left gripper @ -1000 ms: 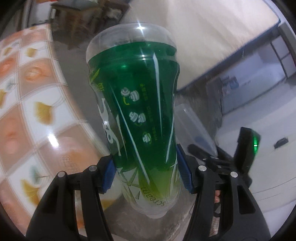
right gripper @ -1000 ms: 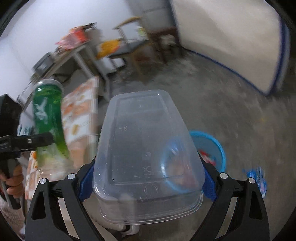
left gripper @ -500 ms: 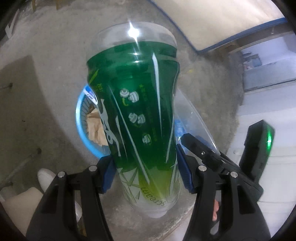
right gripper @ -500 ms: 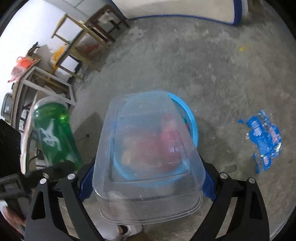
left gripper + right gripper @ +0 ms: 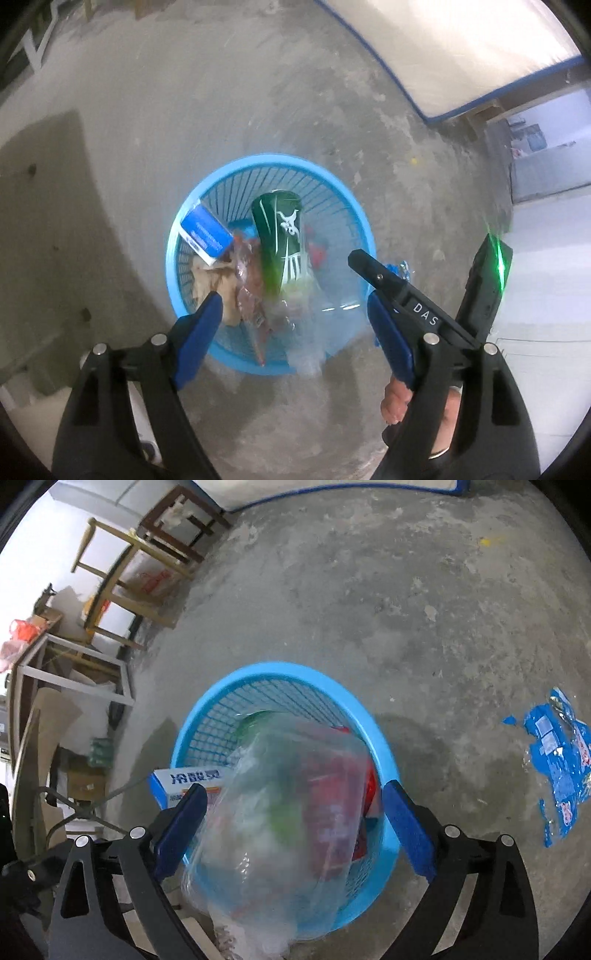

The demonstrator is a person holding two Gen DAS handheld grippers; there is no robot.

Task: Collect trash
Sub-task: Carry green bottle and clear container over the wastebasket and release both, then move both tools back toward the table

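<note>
**Over the blue basket: both drops under way**

Above the blue basket (image 5: 364, 236), the left gripper (image 5: 295, 314) stands spread wide, its jaws having just been opening, and nothing sits between the blue pads now. The green bottle (image 5: 282, 240) is down inside the basket, tilted among the rubbish, its glossy green label with white markings catching the light. Beside it lies a blue-and-white carton (image 5: 207, 236), plus crumpled brown paper (image 5: 207, 284) and red wrappers, too jumbled to sort out.

On the other side, the right gripper (image 5: 291, 808) is spread too, and the clear plastic container (image 5: 280, 819) shows blurred between its pads, apparently touching neither and dropping towards the basket. It's thin, see-through, box-shaped with rounded corners; the red and green trash shows right through it. The person's hand (image 5: 402, 402) is wrapped round that gripper's handle in the left view.

The basket is a round plastic one with slatted, mesh-like walls and a smooth rim, standing on rough, stained concrete floor (image 5: 406, 609).

So the step in hand looks like the release into the basket. Next call, I'd judge: the torn blue wrapper (image 5: 557, 764), flat and crinkly, lies on the floor well apart from the basket. Picking that up calls for a low reach and a pinch on a raised edge, since thin film lying flat gives the pads little to bite.
</note>
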